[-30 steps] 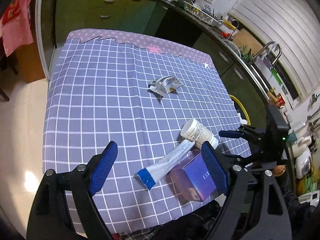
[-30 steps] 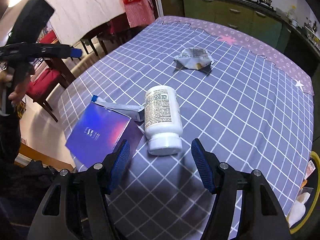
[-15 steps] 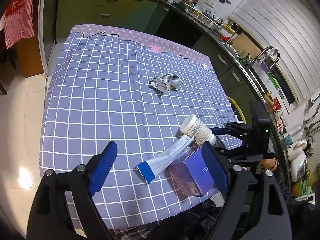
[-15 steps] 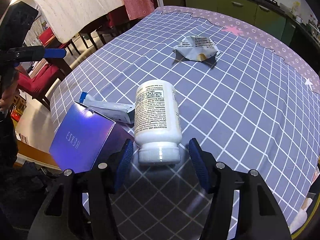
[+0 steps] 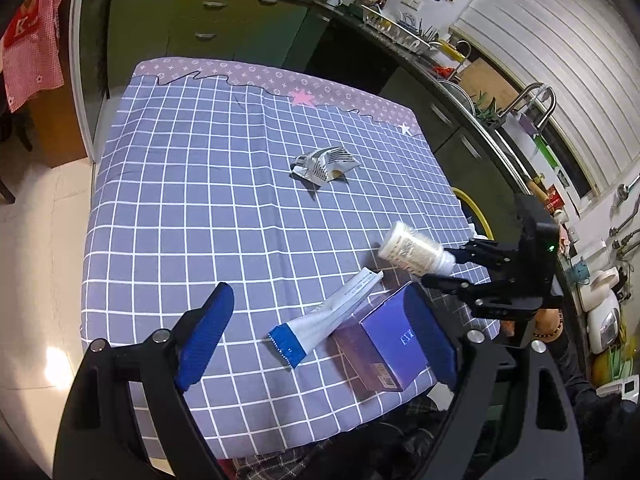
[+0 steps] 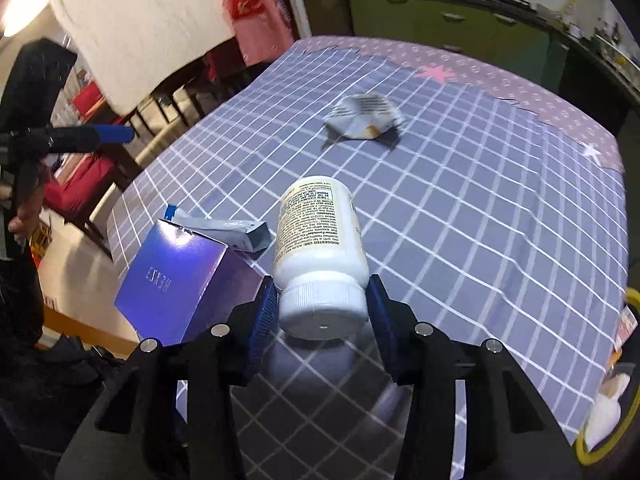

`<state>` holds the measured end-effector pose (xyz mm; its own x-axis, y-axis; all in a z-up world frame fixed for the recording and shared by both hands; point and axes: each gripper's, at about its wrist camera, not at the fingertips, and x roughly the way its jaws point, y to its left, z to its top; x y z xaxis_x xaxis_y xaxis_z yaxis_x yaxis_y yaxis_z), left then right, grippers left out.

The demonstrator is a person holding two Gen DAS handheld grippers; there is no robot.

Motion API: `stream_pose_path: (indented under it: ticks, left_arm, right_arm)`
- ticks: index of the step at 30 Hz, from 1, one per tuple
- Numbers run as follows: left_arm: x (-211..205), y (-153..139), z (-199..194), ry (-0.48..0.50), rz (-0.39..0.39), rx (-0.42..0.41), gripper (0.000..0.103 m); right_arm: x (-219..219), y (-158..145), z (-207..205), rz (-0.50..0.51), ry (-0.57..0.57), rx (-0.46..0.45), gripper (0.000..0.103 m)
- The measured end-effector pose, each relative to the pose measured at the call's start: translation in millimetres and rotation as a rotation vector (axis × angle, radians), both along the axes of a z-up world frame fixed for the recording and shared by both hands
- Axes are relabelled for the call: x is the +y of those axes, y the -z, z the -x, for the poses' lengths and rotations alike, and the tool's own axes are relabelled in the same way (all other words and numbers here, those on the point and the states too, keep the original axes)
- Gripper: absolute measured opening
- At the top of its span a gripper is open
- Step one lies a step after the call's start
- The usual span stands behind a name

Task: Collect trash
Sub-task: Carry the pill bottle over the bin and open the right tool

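My right gripper (image 6: pixel 322 312) is shut on the cap end of a white pill bottle (image 6: pixel 320 236) and holds it lifted off the checked tablecloth (image 6: pixel 480 220); the bottle also shows in the left wrist view (image 5: pixel 412 252), held by the right gripper (image 5: pixel 444 268). A purple box (image 6: pixel 176 276) and a white-and-blue tube (image 6: pixel 224 228) lie just left of it; both show in the left wrist view, the box (image 5: pixel 384 344) and the tube (image 5: pixel 328 316). A crumpled wrapper (image 6: pixel 366 116) lies farther back. My left gripper (image 5: pixel 320 328) is open above the near table edge.
A yellow-rimmed bin (image 6: pixel 612 412) with white trash stands right of the table; its rim also shows in the left wrist view (image 5: pixel 476 212). Green kitchen cabinets (image 5: pixel 224 28) and a counter with a sink (image 5: pixel 500 120) run behind and right of the table. Chairs (image 6: pixel 92 160) stand at the left.
My right gripper has closed on the pill bottle's cap end and lifted it off the cloth. The left gripper has drawn back and risen, staying open.
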<state>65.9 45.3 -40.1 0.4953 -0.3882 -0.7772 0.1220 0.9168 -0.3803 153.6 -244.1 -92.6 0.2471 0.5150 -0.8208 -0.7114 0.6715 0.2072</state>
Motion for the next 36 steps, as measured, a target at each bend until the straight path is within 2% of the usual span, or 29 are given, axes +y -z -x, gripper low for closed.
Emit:
stream_pose_path:
  ticks: [6, 9, 12, 16, 21, 27, 29, 32, 36]
  left_arm:
    - [-10.5, -6.0, -0.9, 0.025, -0.015, -0.029, 0.083]
    - [-13.6, -8.8, -1.8, 0.033, -0.021, -0.043, 0.085]
    - [-16.4, -9.0, -2.2, 0.040, -0.018, -0.048, 0.086]
    - [-20.5, -7.0, -4.8, 0.051, -0.009, -0.048, 0.086]
    - [-26.5, -4.9, -8.1, 0.062, -0.007, -0.043, 0.086]
    - [-29.0, -8.3, -7.7, 0.064, -0.022, -0.044, 0.086]
    - [-29.0, -8.8, -7.8, 0.063, -0.026, -0.043, 0.086]
    - [-31.4, -8.4, -7.9, 0.070, -0.034, -0.036, 0.086]
    - [-43.7, -8.3, -7.3, 0.124, -0.043, -0.035, 0.088]
  right_arm:
    - [-37.4, -15.7, 2.8, -0.034, 0.084, -0.019, 0.046]
    - [-76.0, -33.0, 4.3, -0.060, 0.178, -0.054, 0.046]
    - [-138.5, -50.9, 0.3, -0.089, 0.348, -0.086, 0.046]
    - [-215.4, -57.8, -10.0, -0.079, 0.564, -0.107, 0.046]
    - [-290.0, -30.5, -35.3, -0.015, 0.770, -0.048, 0.046]
    - [-333.6, 24.8, -65.4, 0.049, 0.876, 0.064, 0.047]
    - [-346.0, 42.4, -71.0, 0.062, 0.926, 0.101, 0.057]
    - [-354.1, 36.9, -62.3, 0.011, 0.956, 0.080, 0.058]
    - [-351.5, 13.2, -42.7, -0.027, 0.953, 0.033, 0.065]
